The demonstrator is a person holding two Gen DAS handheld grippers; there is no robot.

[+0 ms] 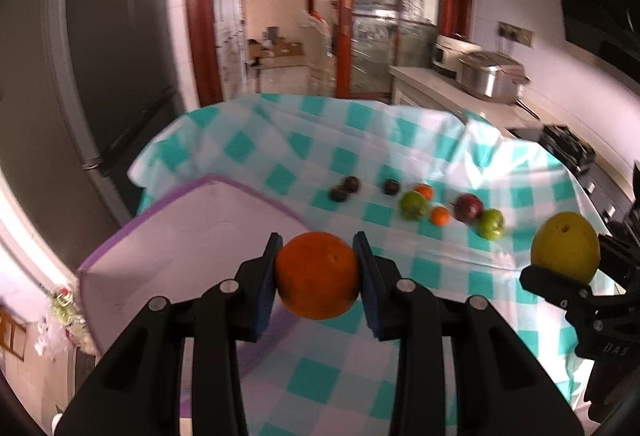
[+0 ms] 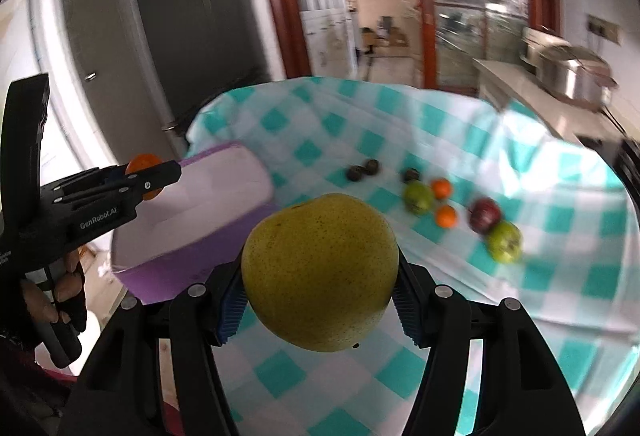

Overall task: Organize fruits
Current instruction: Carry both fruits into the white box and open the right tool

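Left gripper (image 1: 318, 276) clamps one orange (image 1: 318, 274); right gripper (image 2: 318, 296) one pear (image 2: 320, 270).

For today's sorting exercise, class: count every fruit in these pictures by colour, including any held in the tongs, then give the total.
Orange: 3 – one large in the left tongs, two small on the cloth
Yellow-green pear: 1, in the right tongs
Green: 2
Dark red: 1
Small dark brown: 3
Total: 10

left tongs (image 1: 318, 276) grip orange (image 1: 317, 275) | right tongs (image 1: 568, 268) grip pear (image 1: 565, 251)
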